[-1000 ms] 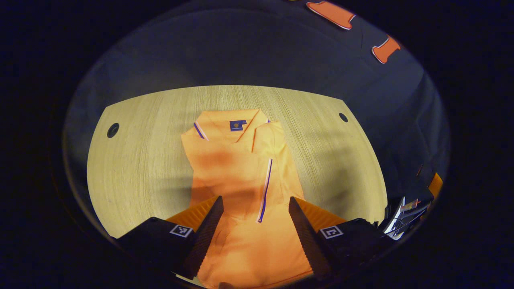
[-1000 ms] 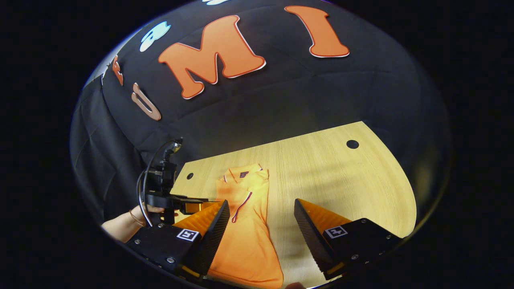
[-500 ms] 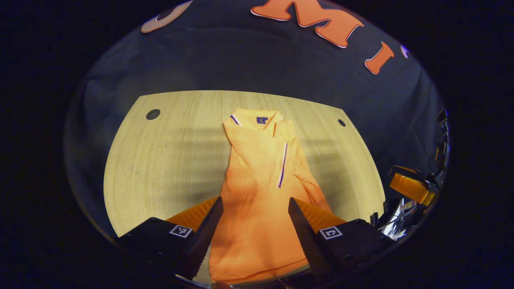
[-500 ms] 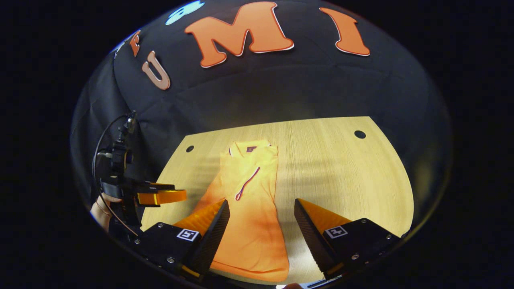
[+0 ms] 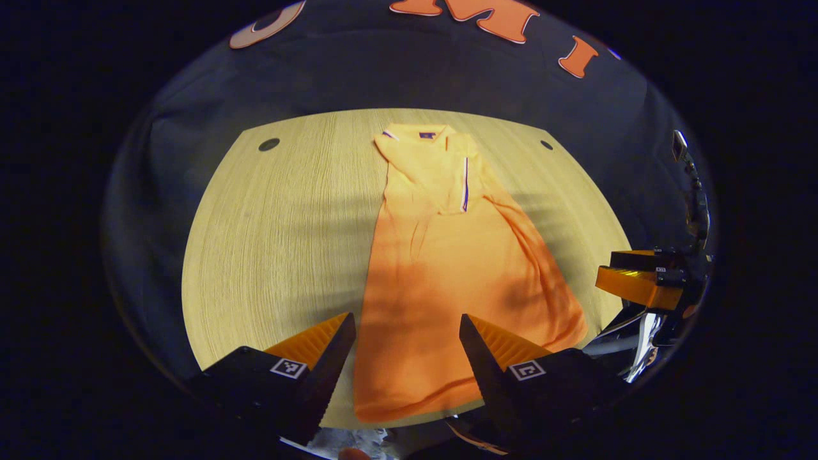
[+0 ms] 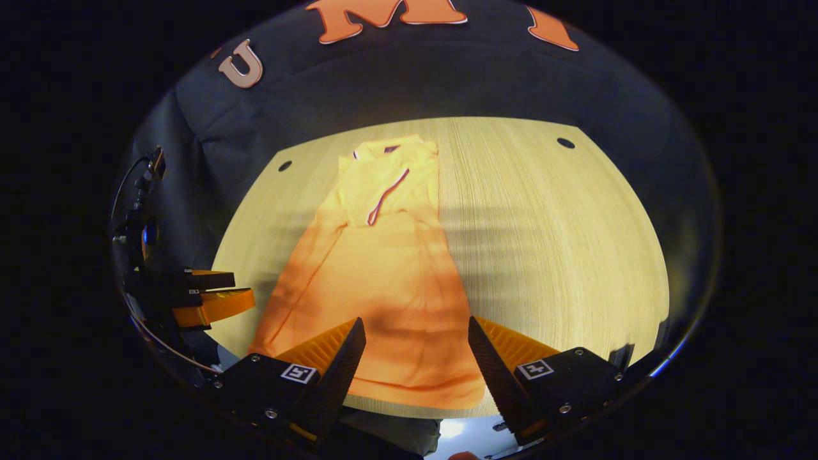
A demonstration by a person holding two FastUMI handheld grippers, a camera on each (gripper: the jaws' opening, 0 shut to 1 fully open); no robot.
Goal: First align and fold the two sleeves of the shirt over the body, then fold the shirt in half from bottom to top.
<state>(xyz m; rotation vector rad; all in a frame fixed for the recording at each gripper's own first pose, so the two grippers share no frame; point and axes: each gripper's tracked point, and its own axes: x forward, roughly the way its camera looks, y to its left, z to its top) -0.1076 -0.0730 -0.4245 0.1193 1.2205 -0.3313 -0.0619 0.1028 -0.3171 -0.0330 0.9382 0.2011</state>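
An orange polo shirt (image 5: 447,268) lies flat on the wooden table (image 5: 275,223), collar at the far side and hem toward me. Both sleeves lie folded over the body, and a dark trim stripe shows near the collar. My left gripper (image 5: 406,316) hovers open above the hem end, nothing between its fingers. In the right gripper view the shirt (image 6: 383,275) spreads the same way, and my right gripper (image 6: 415,319) stands open over its hem, empty. The right gripper (image 5: 604,268) shows at the shirt's right side, the left gripper (image 6: 243,287) at its left side.
Two round cable holes (image 5: 269,144) (image 5: 546,145) mark the table's far corners. The black cloth wall rises behind the table. The table's near edge (image 6: 409,404) runs just below the hem. Bare wood (image 6: 543,243) stretches to the shirt's right.
Both grippers have drawn back toward the near edge and tilted down, so the whole shirt with its hem has come into view. Both stay open and empty.
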